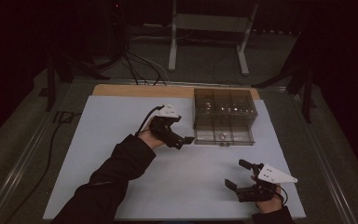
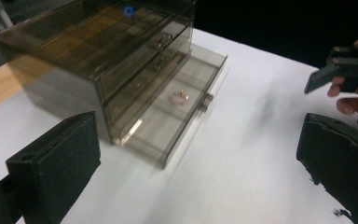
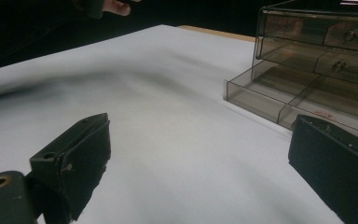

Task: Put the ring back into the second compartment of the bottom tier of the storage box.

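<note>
From the high view, the left gripper sits just beside the near left corner of a smoky clear drawer box on the white table, its jaws pointing toward the pulled-out bottom drawer; how wide they stand is hard to read from here. The right gripper rests well back from the box, near the table's front edge, jaws spread wide with nothing between them. In the left gripper view, both black jaws stand far apart and hold nothing; ahead of them and a little to the left the bottom drawer is slid out, and a small pinkish ring lies on its floor, near the knob end. The right gripper shows farther off at the upper right. In the right gripper view, the jaws are again wide and empty, with the open drawer ahead on the right and a reddish trace that may be the ring just past the right jaw. As I judge it, the drawer is open and the ring lies inside; what seems left is pushing the drawer shut, which the left gripper is best placed to do.
</note>
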A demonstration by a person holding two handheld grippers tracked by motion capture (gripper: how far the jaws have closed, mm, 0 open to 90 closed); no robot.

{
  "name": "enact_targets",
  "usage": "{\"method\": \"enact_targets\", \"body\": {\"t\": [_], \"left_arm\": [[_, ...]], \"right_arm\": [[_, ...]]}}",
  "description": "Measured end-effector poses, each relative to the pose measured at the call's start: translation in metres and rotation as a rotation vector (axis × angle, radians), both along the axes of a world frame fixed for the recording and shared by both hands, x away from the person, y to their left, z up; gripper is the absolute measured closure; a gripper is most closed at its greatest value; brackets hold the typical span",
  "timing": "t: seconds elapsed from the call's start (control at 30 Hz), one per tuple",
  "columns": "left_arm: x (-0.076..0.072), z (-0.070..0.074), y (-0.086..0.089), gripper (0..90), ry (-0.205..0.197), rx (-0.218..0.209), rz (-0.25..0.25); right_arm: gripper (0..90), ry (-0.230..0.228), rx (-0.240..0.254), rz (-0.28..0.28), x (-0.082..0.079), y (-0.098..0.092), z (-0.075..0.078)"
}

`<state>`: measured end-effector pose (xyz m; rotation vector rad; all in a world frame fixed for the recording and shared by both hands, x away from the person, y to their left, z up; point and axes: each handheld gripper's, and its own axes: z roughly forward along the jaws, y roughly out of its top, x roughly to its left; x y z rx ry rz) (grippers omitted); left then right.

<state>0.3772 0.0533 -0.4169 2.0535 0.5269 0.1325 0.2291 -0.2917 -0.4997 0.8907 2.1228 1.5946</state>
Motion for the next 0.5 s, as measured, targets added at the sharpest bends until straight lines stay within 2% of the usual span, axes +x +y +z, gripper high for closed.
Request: {"method": "enact_targets", "body": {"t": [0.2, 0.3, 0.5], "left_arm": [[-0.010, -0.003, 0.028, 0.6, -0.002, 0.007, 0.040], [-0.012, -0.006, 0.036, 0.7, 0.004, 0.014, 0.055], [-0.019, -0.016, 0.064, 0.7, 0.019, 0.022, 0.106]], "right_arm": [[5.4, -0.001, -0.003, 0.002, 0.000, 0.001, 0.000], [5.4, -0.002, -0.003, 0.001, 0.000, 0.001, 0.000], [5.4, -0.002, -0.006, -0.002, 0.000, 0.001, 0.000]]}}
